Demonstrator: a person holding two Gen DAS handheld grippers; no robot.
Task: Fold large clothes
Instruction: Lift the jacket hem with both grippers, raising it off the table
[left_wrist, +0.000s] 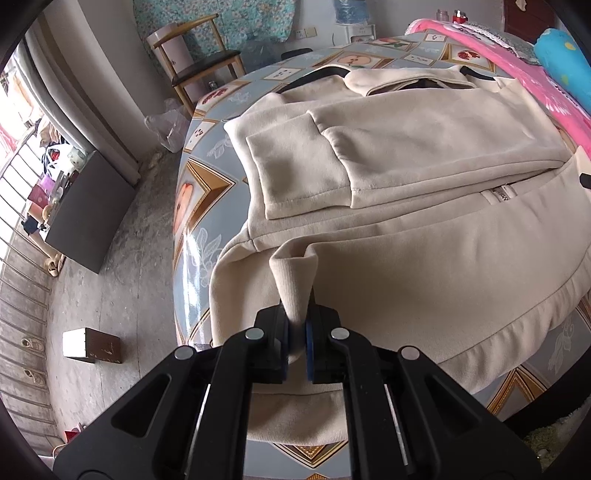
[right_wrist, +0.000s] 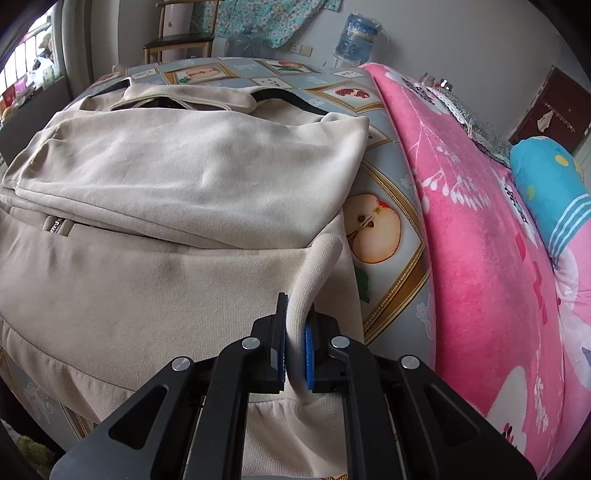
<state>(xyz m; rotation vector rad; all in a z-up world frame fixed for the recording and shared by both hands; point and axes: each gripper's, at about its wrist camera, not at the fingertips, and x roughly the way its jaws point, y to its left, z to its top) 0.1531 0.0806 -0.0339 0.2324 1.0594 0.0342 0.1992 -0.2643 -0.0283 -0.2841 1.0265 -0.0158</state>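
One cream jacket (left_wrist: 424, 258) lies flat across the centre of each frame on one table (left_wrist: 201, 206) covered with a fruit-print cloth. Two sleeves are folded over its chest; one zipper pull (left_wrist: 501, 194) shows at mid-right of the left wrist view. Two grippers are engaged. The left gripper (left_wrist: 297, 332), bottom centre, has its jaws nearly closed, pinching a raised fold of the hem. The right gripper (right_wrist: 295, 347), bottom centre, clamps a similar fold near the jacket's right edge. One pink blanket (right_wrist: 480, 240) fills the right of the frame. One wooden chair (left_wrist: 199, 55) stands upper left; one water bottle (right_wrist: 356, 37), possibly inverted, stands at top centre.
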